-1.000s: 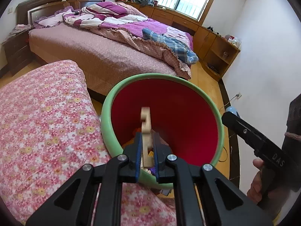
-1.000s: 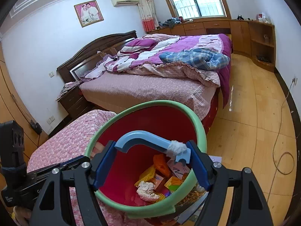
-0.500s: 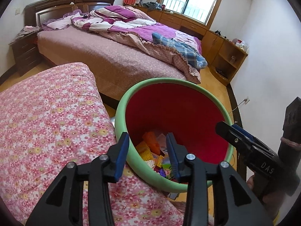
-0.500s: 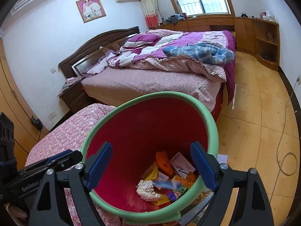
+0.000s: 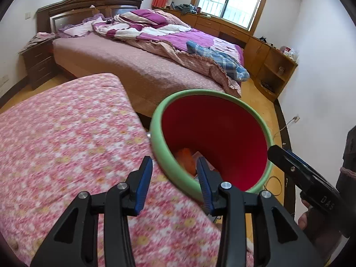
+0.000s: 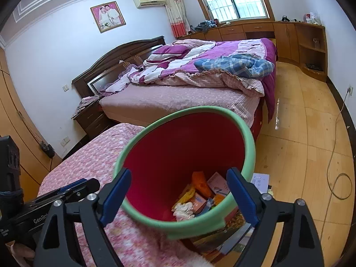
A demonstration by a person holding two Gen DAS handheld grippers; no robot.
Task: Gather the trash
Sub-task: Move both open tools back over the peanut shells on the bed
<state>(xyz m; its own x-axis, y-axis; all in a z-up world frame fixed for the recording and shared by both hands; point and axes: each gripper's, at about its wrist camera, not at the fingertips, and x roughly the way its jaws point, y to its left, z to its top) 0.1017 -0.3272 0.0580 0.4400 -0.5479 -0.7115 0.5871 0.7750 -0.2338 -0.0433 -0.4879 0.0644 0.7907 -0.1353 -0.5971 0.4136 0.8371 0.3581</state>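
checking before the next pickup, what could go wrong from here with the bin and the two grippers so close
1. The red bin stands hard against the floral cushion; a nudge from the left hand-held gripper, open over its rim, might tip it.
2. The right hand-held gripper, whose jaws have just been opening and hold nothing, hangs close by; the two could collide.

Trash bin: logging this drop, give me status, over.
Left gripper open, empty. Right gripper open, empty, jaws just widened. Trash bin holds wrappers. Nothing in the way.
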